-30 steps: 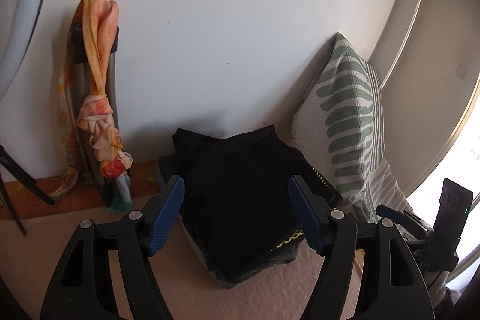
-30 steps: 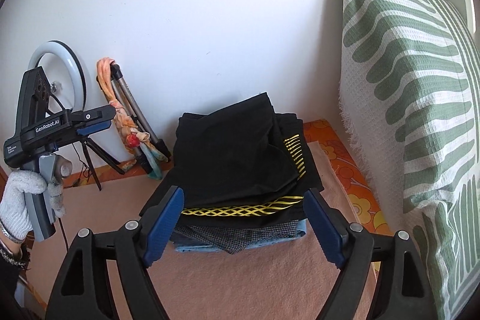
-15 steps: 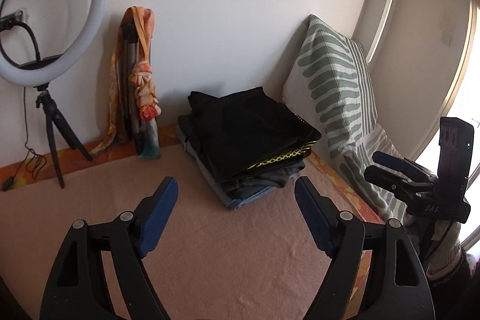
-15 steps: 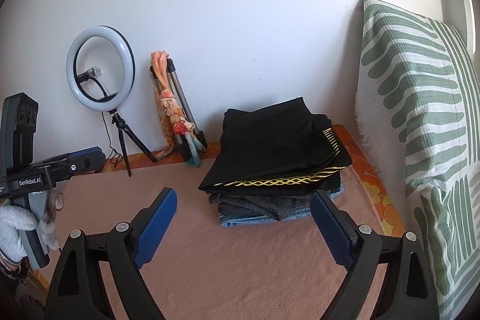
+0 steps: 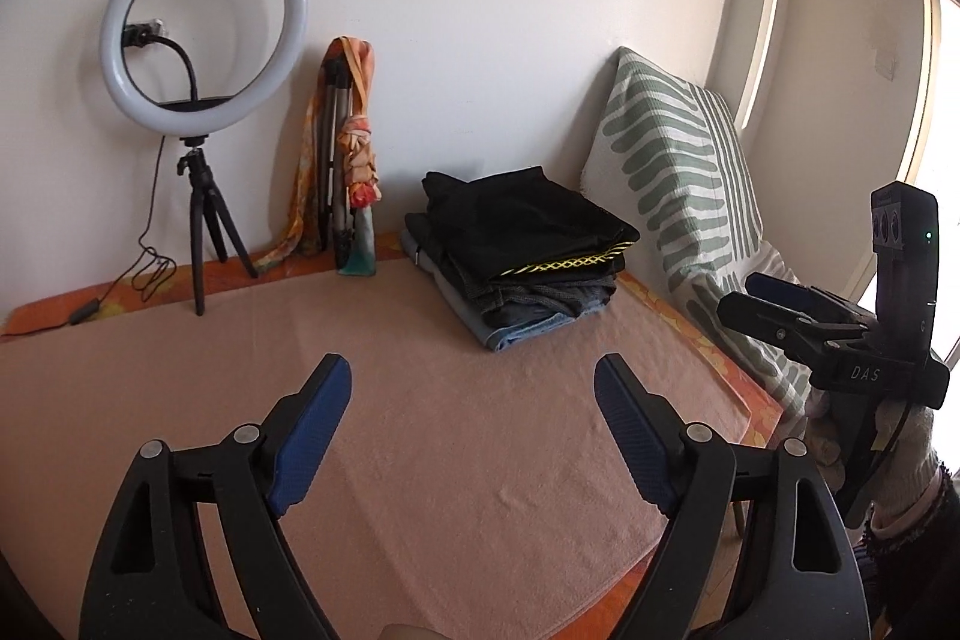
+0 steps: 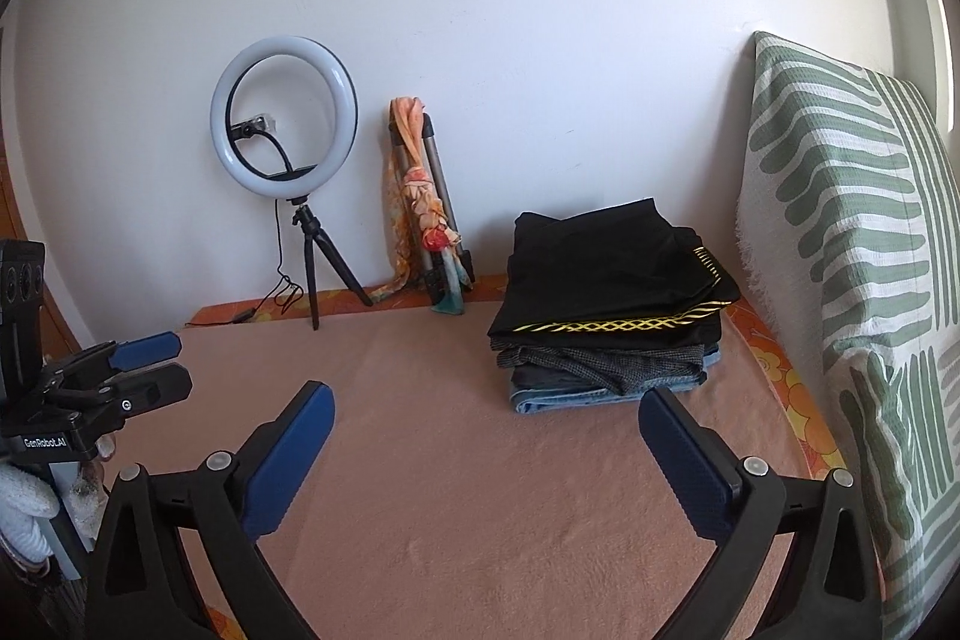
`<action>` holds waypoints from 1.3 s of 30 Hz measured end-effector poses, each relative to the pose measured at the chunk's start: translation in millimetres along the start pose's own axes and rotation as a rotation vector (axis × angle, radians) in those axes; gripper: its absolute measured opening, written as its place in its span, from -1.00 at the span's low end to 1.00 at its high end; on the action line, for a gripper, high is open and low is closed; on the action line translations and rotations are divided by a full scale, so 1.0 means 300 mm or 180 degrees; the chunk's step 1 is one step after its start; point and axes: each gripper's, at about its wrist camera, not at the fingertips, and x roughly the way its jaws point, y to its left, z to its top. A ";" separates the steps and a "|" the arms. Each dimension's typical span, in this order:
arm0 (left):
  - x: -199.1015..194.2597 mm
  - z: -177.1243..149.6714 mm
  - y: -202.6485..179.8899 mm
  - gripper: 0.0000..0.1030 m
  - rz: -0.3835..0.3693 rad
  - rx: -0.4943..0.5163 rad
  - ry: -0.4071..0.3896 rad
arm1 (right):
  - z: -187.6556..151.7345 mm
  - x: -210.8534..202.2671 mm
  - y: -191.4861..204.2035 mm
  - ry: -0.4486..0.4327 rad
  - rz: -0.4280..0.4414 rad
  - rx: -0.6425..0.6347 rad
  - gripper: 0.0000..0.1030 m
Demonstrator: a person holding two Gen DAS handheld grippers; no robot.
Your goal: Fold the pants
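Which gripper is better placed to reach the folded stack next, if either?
Slightly the right, as a judgement. Both grippers are open and empty. The right gripper has the folded stack just beyond its right finger; the left gripper sees the stack farther up the pink cloth.

Both wrist cameras face the white wall from low over the peach blanket, sharing the folded stack of dark pants.
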 end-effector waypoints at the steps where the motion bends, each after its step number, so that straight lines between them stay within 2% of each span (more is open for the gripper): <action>1: -0.015 -0.016 0.001 0.62 0.0030 0.0006 -0.0026 | -0.015 -0.003 0.013 0.0007 0.0003 -0.0017 1.00; 6: -0.059 -0.084 0.013 0.68 0.0242 0.0021 -0.0097 | -0.080 -0.014 0.054 0.0016 0.0021 -0.0036 1.00; 10: -0.072 -0.139 0.036 0.68 0.0253 -0.0116 -0.0078 | -0.118 -0.001 0.069 -0.0003 0.0009 -0.0023 1.00; 13: -0.069 -0.176 0.047 0.68 0.0324 -0.0135 -0.0110 | -0.137 0.007 0.075 -0.0049 -0.0031 -0.0008 1.00; 16: -0.051 -0.199 0.048 0.68 0.0336 -0.0081 -0.0010 | -0.156 0.028 0.075 -0.0051 -0.0061 -0.0017 1.00; 23: -0.066 -0.219 0.054 0.69 0.0363 -0.0068 -0.0099 | -0.211 0.077 0.080 0.0030 -0.0103 -0.0106 1.00; 27: -0.074 -0.221 0.054 0.98 0.0362 -0.0100 -0.0136 | -0.233 0.100 0.077 0.0090 -0.0064 -0.0079 1.00; 39: -0.037 -0.249 0.064 0.98 0.0518 -0.0019 -0.0008 | -0.238 0.113 0.067 0.0089 -0.0083 -0.0043 1.00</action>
